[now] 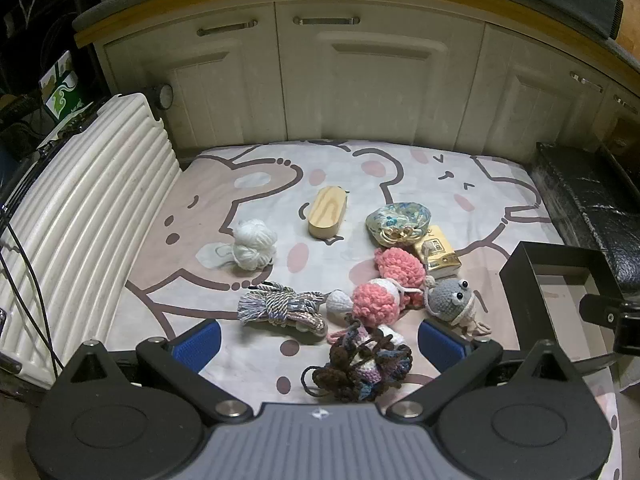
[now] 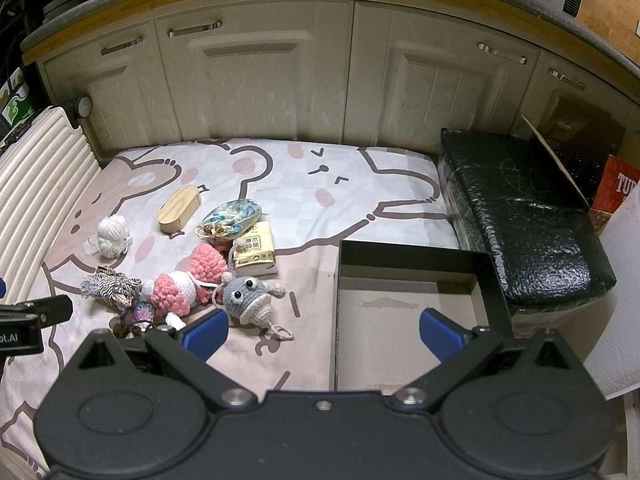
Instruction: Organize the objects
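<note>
Small objects lie on a cartoon-print cloth [image 1: 360, 184]: a white yarn ball [image 1: 254, 243], a wooden oval box [image 1: 328, 211], a patterned pouch [image 1: 398, 218], a tissue pack [image 1: 439, 253], pink crochet toys [image 1: 384, 288], a grey crochet fish [image 1: 452, 300], a tasselled cord bundle [image 1: 280, 306] and a dark crochet piece [image 1: 362, 364]. My left gripper [image 1: 319, 344] is open, with the dark crochet piece between its fingers. My right gripper [image 2: 324, 334] is open and empty over the left wall of an empty black box [image 2: 408, 304]. The fish [image 2: 246, 298] lies just left of it.
A ribbed white suitcase [image 1: 88, 216] borders the cloth on the left. White cabinet doors [image 1: 360, 80] stand behind. A black padded bench [image 2: 516, 216] lies to the right of the box. White paper [image 2: 616, 304] is at the far right.
</note>
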Demonstrator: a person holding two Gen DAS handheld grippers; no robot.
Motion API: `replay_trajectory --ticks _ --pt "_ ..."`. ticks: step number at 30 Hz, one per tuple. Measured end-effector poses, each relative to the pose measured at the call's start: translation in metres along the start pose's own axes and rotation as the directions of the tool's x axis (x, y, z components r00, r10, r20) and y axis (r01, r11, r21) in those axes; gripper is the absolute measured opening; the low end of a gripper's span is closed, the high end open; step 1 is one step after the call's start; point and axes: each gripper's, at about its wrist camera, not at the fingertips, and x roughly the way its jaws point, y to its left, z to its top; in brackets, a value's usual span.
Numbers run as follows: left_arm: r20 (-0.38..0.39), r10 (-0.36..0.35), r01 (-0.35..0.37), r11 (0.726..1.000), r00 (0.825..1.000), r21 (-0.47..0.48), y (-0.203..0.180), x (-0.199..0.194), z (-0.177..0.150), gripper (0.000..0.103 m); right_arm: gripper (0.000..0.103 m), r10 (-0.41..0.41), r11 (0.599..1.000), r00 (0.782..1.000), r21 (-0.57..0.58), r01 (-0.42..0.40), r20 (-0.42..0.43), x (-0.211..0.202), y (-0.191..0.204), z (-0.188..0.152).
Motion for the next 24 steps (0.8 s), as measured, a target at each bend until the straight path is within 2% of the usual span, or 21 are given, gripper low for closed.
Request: replay_trajectory --ticks 24 --pt "-0.005 -0.006 0.006 1.0 1.0 -0.001 -0.0036 -0.0005 -0.0021 0.103 0.103 0.001 1.0 1.0 0.0 -0.001 -0.003 0.0012 0.0009 -0.0012"
